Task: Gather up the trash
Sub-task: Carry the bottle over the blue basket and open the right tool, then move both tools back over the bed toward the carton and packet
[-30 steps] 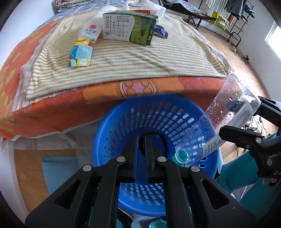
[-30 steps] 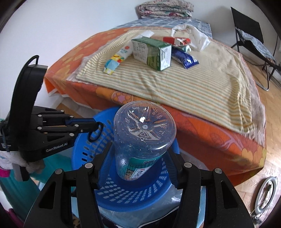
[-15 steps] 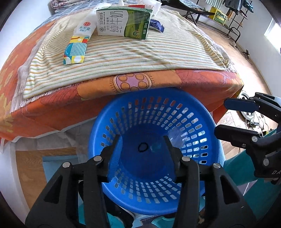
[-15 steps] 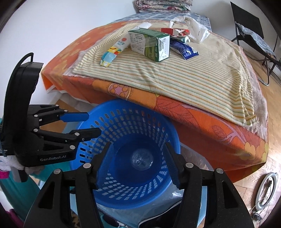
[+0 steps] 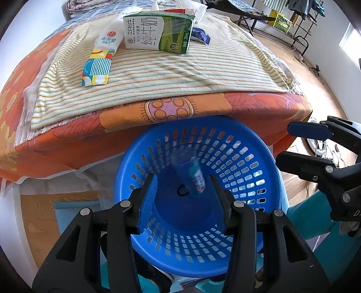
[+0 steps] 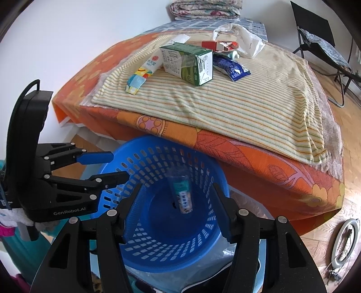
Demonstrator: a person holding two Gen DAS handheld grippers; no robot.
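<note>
A blue slotted basket (image 5: 196, 129) (image 6: 158, 140) stands on the floor against the bed. Inside it a clear plastic bottle (image 5: 188, 173) (image 6: 181, 196) with a teal label leans against the wall, next to a small black ring (image 5: 180, 191). My left gripper (image 5: 182, 180) (image 6: 117, 165) hovers over the basket, open, with nothing in its jaws. My right gripper (image 6: 176, 189) (image 5: 293, 145) is also above it, open and empty. On the striped cloth lie a green milk carton (image 5: 158, 33) (image 6: 187, 64), a colourful wrapper (image 5: 99, 65) (image 6: 142, 74) and a blue packet (image 5: 200, 36) (image 6: 232, 66).
Behind the carton sit a red box (image 6: 218, 45) and a white plastic bag (image 6: 243, 40). A folded quilt (image 6: 205, 9) lies at the bed's far end. A folding chair (image 6: 322, 45) stands at the right, and a ring light (image 6: 345, 243) lies on the wooden floor.
My right gripper let go of the bottle, which dropped into the basket and now leans there. My left gripper went from shut to open, and the black ring fell to the basket floor.
</note>
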